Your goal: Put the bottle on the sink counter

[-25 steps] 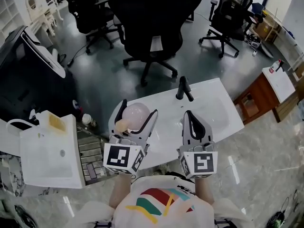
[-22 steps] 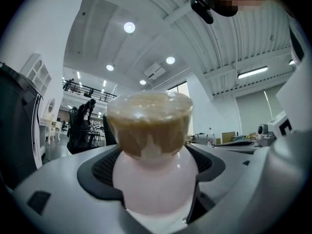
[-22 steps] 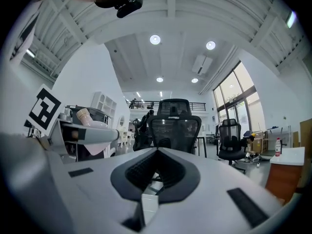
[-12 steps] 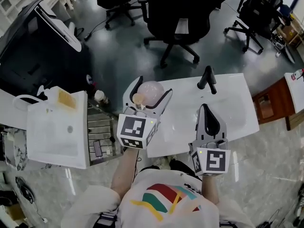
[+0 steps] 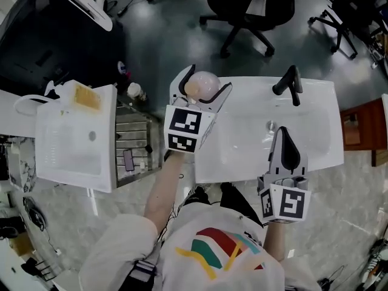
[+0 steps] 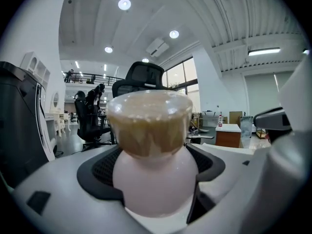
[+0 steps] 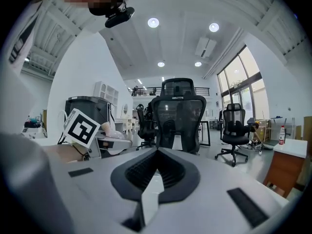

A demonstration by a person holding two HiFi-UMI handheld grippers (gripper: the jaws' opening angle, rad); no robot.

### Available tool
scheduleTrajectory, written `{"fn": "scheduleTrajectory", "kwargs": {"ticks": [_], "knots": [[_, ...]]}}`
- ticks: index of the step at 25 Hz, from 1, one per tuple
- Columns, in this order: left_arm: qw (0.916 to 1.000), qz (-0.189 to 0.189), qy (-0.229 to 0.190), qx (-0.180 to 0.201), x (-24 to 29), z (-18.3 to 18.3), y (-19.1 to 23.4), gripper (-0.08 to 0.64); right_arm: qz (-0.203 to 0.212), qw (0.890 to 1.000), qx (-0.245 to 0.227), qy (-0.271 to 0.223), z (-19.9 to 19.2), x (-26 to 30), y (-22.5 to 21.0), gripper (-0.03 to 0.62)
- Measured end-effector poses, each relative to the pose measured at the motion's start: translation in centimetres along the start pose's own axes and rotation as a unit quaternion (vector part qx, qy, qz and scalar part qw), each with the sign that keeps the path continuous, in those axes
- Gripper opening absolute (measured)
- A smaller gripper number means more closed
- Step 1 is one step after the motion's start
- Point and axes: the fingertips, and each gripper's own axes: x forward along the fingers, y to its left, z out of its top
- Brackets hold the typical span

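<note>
Head view: white sink counter [image 5: 321, 111] with a black faucet [image 5: 290, 80] at its far edge and a drain [image 5: 271, 126] in the basin. A black chair [image 5: 248, 5] stands on the grey floor beyond the counter, a wooden cabinet [image 5: 351, 129] lies off its right end, and a metal rack [image 5: 130, 141] and then a white unit [image 5: 73, 138] lie off its left end. Nothing stands between the grippers and the counter. The left gripper [image 5: 203, 86] is over the counter's far left corner, its jaws closed round the bottle [image 5: 204, 83], which shows as a pale pink dome with a tan patch; whether it touches the counter cannot be told. The right gripper [image 5: 285, 141] is over the basin's near right part, jaws together and empty, well apart from the bottle. Left gripper view: the bottle is upright, seated between the two dark ribbed pads, which press its sides. It has a rounded, glossy, pale pink body that narrows to a wide, translucent tan-brown cap [image 6: 148, 121]. Chairs and a cabinet stand behind it. Right gripper view: the jaws meet at their tips with nothing between them. The left gripper's marker cube [image 7: 82, 127] shows off to the left, and black chairs stand beyond the counter.
</note>
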Motion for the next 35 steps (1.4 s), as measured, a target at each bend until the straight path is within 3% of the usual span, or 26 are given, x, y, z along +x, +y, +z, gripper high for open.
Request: {"fn": "scheduleTrajectory", "kwargs": {"ticks": [9, 14, 23, 35], "knots": [[0.9989, 0.005, 0.047, 0.002, 3.3, -5.0, 1.3, 0.390, 0.009, 0.999, -0.001, 0.046, -3.5, 0.3, 0.1, 0.012], [0.9964, 0.006, 0.081, -0.024, 4.4, -8.8, 1.7, 0.389, 0.022, 0.997, 0.008, 0.072, -5.7, 0.5, 0.7, 0.012], [0.9901, 0.013, 0.140, 0.001, 6.9, -14.8, 1.7, 0.388, 0.024, 0.995, 0.014, 0.097, -8.3, 0.4, -0.3, 0.012], [0.9823, 0.006, 0.187, 0.011, 8.7, -19.3, 2.0, 0.390, 0.018, 0.993, 0.015, 0.118, -10.2, 0.6, -1.2, 0.012]]}}
